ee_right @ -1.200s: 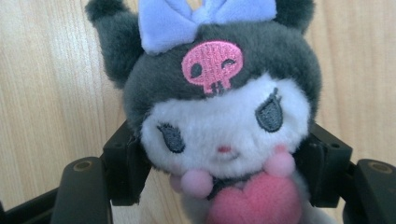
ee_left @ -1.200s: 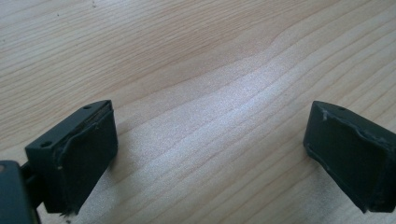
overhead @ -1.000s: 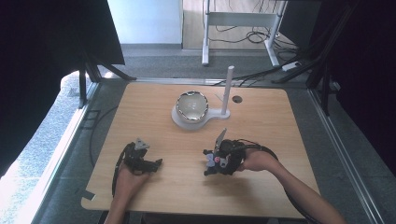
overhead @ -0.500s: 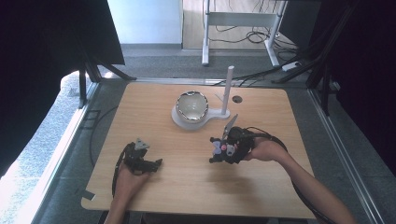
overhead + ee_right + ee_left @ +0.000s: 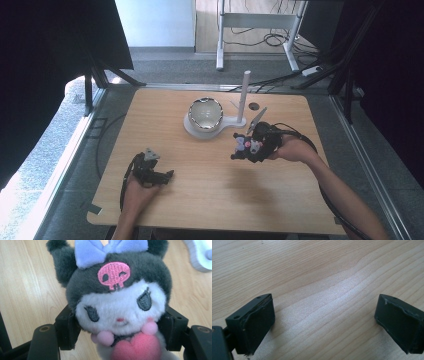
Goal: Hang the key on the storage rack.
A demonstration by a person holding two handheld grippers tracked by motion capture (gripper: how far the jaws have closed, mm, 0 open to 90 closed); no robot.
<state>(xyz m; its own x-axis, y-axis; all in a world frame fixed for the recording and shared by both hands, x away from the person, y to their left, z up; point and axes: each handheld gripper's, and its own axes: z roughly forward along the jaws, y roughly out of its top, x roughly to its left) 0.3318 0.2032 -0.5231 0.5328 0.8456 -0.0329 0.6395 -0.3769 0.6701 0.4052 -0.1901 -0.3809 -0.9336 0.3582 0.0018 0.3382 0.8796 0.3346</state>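
Your left tool [image 5: 167,173] rests on the tabletop [image 5: 210,200], jaws wide apart and empty. Your right tool [image 5: 239,150] is clamped on the plush toy [image 5: 117,302]. The bowl [image 5: 205,114] lies ahead of this tool, slightly left, nearer your right hand.

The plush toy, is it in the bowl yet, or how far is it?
Done: the right tool is clamped on the plush toy and has it above the table. In hand: carrying it. Left: it is not yet in the bowl, probably where it goes. The left tool rests open on the wood.
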